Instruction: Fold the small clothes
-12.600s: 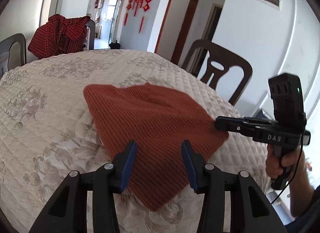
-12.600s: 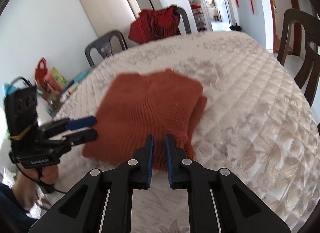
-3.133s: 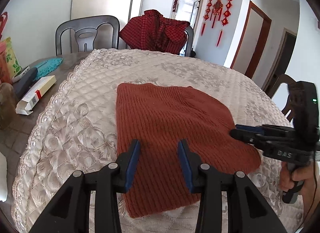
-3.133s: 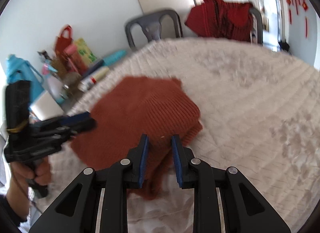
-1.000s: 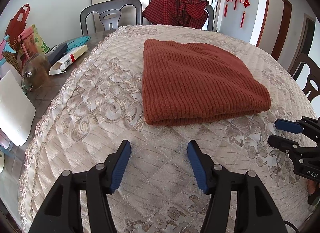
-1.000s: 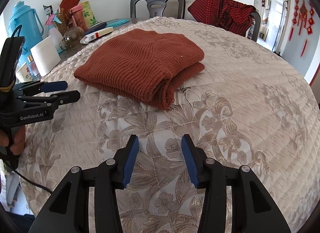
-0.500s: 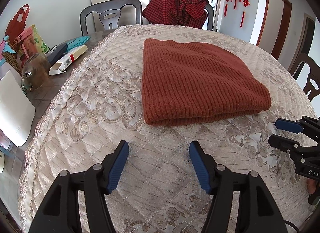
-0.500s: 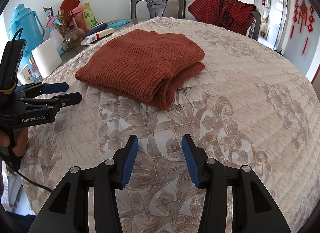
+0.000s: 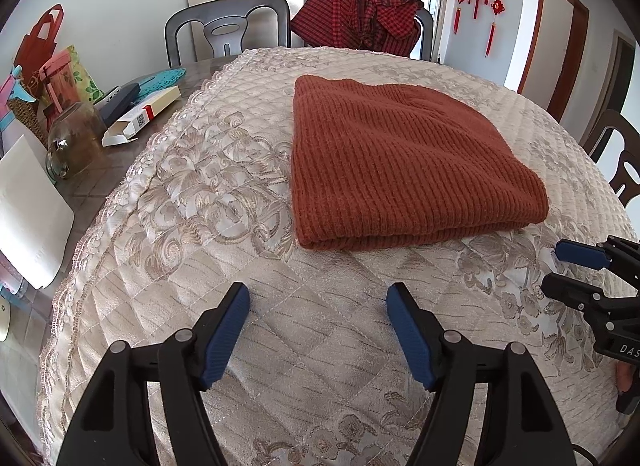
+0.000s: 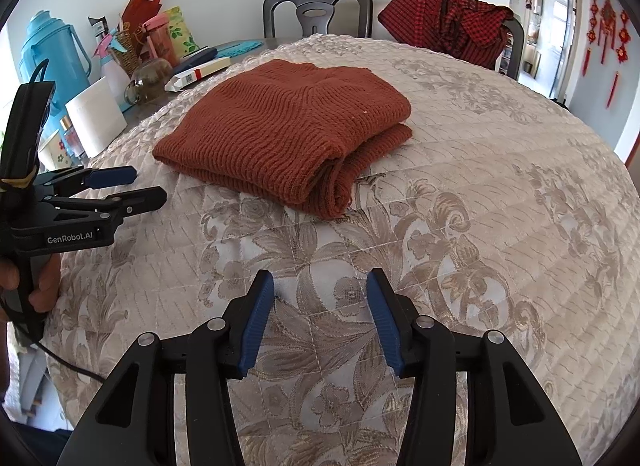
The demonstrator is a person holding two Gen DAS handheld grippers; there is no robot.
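Note:
A rust-red knit sweater (image 9: 400, 161) lies folded into a thick rectangle on the cream quilted tablecloth (image 9: 200, 201); it also shows in the right wrist view (image 10: 296, 133). My left gripper (image 9: 318, 298) is open and empty, held above the cloth in front of the sweater's near edge; it shows from the side in the right wrist view (image 10: 150, 185). My right gripper (image 10: 320, 286) is open and empty, also short of the sweater, and shows at the right of the left wrist view (image 9: 552, 266).
A red plaid garment (image 9: 356, 21) hangs over a chair at the back. A grey chair (image 9: 228, 29) stands beside it. Clutter sits at the table's left: a glass jar (image 9: 74, 137), a white carton (image 9: 140, 115), a blue thermos (image 10: 52, 57), a paper roll (image 10: 96, 115).
Both grippers let go of the sweater and drew back toward the near table edge, jaws open. Over the last second they hardly moved. The sweater lies still, folded.

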